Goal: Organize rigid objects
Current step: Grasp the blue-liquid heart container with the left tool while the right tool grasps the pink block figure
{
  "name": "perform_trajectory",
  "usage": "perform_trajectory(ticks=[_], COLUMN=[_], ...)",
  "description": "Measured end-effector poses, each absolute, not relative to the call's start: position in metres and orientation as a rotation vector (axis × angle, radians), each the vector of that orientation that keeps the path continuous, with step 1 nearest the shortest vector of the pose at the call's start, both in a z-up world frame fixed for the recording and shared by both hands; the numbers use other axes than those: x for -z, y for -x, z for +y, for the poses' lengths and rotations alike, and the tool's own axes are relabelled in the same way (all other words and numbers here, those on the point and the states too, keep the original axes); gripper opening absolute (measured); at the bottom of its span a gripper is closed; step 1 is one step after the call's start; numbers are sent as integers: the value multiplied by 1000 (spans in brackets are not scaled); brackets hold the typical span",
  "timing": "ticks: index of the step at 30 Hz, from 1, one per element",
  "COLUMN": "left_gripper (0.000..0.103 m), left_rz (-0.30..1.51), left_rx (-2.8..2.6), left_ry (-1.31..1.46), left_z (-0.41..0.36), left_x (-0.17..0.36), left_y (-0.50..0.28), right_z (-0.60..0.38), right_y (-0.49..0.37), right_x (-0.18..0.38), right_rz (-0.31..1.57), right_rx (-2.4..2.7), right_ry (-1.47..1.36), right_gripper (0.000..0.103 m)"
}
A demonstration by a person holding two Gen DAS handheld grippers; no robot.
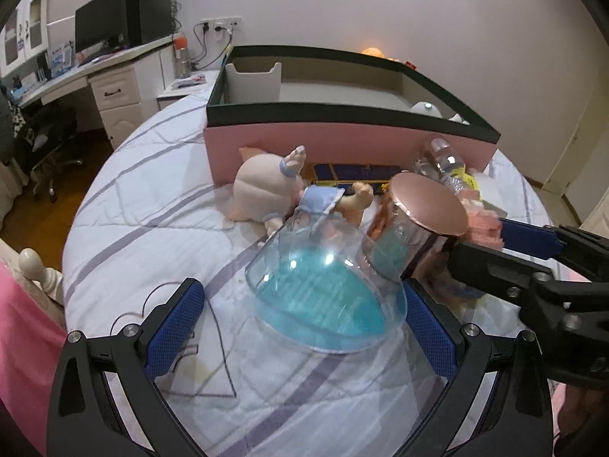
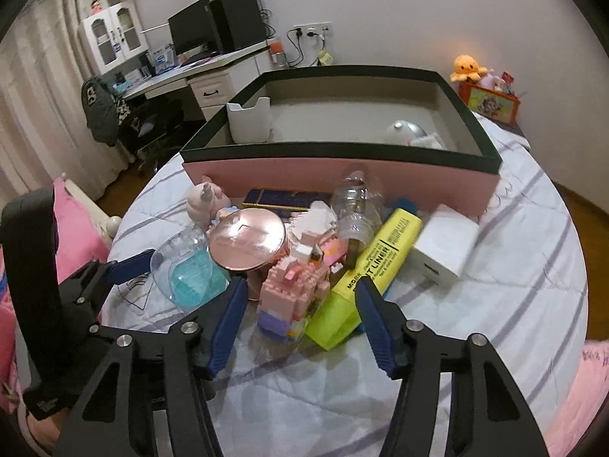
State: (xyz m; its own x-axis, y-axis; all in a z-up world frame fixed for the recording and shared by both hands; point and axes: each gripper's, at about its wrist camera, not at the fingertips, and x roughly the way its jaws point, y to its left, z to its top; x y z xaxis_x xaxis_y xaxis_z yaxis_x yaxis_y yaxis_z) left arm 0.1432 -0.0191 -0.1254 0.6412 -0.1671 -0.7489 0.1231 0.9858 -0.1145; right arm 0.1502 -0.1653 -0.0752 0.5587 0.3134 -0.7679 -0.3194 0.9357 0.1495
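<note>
On the striped bedspread a clear dome with a blue insert (image 1: 323,293) lies between the fingers of my left gripper (image 1: 300,285), which is open; the left pad stands well clear of it. My right gripper (image 2: 300,285) is open around a pink brick castle (image 2: 293,297), with gaps at both pads. A jar with a rose-gold lid (image 2: 247,243) stands just behind the castle, and a yellow highlighter (image 2: 373,262) leans at its right. Behind the pile stands the pink box with a dark rim (image 2: 342,182), holding a white holder (image 2: 249,120) and a white round thing (image 2: 403,131).
A plush doll (image 1: 262,182), a dark blue flat case (image 2: 281,198) and a clear bottle (image 2: 356,205) lie against the box front. A white box (image 2: 445,251) sits right of the highlighter. A desk with a monitor (image 2: 190,30) stands beyond the bed at the left.
</note>
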Motion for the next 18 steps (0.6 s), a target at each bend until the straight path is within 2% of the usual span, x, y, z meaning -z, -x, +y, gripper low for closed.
perform_trajectory(ticks=[2, 4, 6, 18], left_gripper=[97, 88, 75, 74], left_rz=[858, 858, 854, 855], left_rx=[192, 202, 215, 193], left_ry=[71, 77, 79, 76], left_z=[-17, -15, -14, -13], left_x=[125, 125, 123, 120], left_y=[-144, -143, -142, -138], right_z=[-164, -162, -158, -149], right_y=[-152, -152, -151, -157], right_x=[75, 75, 76, 81], right_rz=[906, 911, 909, 924], right_rx=[-390, -415, -416, -375], right_ry=[17, 18, 35, 42], right_gripper=[54, 46, 44, 46])
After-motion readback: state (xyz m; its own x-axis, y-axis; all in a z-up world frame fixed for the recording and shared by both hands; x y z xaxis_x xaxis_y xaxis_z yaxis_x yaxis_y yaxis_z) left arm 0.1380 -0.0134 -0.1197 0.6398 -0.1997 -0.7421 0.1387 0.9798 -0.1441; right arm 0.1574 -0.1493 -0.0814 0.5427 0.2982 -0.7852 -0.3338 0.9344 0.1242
